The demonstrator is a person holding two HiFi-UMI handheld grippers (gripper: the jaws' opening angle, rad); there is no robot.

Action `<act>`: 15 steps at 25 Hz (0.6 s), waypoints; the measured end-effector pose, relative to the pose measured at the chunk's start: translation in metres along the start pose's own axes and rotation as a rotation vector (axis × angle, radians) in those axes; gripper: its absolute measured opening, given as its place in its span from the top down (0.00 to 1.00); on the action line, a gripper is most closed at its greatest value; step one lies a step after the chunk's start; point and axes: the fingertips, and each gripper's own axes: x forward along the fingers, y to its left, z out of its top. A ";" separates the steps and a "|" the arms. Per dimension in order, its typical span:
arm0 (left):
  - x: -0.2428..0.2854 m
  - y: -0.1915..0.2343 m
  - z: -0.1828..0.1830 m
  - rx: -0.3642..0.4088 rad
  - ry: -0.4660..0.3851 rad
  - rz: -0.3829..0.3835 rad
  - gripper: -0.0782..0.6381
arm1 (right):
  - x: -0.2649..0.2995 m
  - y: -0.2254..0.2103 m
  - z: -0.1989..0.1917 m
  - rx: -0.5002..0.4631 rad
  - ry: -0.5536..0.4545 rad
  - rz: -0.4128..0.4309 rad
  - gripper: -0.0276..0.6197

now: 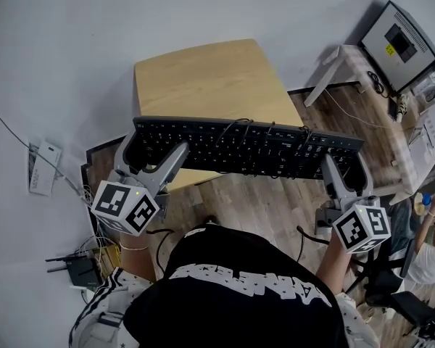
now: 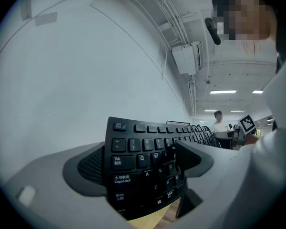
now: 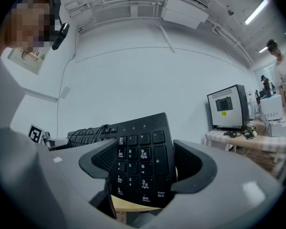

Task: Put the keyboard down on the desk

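Observation:
A black full-size keyboard (image 1: 246, 148) hangs in the air over the near edge of the small wooden desk (image 1: 203, 78), its cable (image 1: 272, 133) wound around it. My left gripper (image 1: 148, 147) is shut on the keyboard's left end. My right gripper (image 1: 346, 167) is shut on the right end. In the left gripper view the keyboard (image 2: 143, 161) stands tilted between the jaws of the left gripper (image 2: 140, 168), with a strip of desk (image 2: 148, 221) below. In the right gripper view the number pad (image 3: 140, 161) sits clamped in the right gripper (image 3: 142, 168), above the desk edge (image 3: 133, 204).
A monitor (image 1: 402, 43) stands on a white table (image 1: 351, 56) at the right. A white box with cables (image 1: 43, 167) and a black router (image 1: 76, 270) lie on the floor at the left. A seated person (image 1: 428, 252) is at the lower right.

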 end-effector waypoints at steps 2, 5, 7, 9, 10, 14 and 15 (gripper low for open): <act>-0.001 0.000 0.001 -0.004 0.006 0.007 0.29 | 0.000 0.000 0.000 0.000 -0.004 0.003 0.39; -0.001 -0.001 0.003 0.001 0.000 0.008 0.29 | 0.000 0.001 0.000 0.004 0.007 0.004 0.39; -0.001 -0.001 0.003 0.008 -0.005 0.005 0.29 | 0.000 0.001 0.000 0.007 0.006 0.005 0.39; -0.001 0.000 0.003 0.011 -0.003 0.004 0.29 | 0.001 0.000 0.001 0.009 -0.003 0.005 0.39; -0.001 -0.001 0.003 0.010 -0.002 0.004 0.29 | 0.001 -0.001 0.001 0.010 -0.008 0.004 0.39; -0.001 0.000 0.002 0.005 -0.005 0.005 0.29 | 0.001 0.000 -0.001 0.008 0.007 0.003 0.39; -0.001 0.000 0.002 0.004 -0.005 0.005 0.29 | 0.000 0.000 0.000 0.008 0.008 0.002 0.39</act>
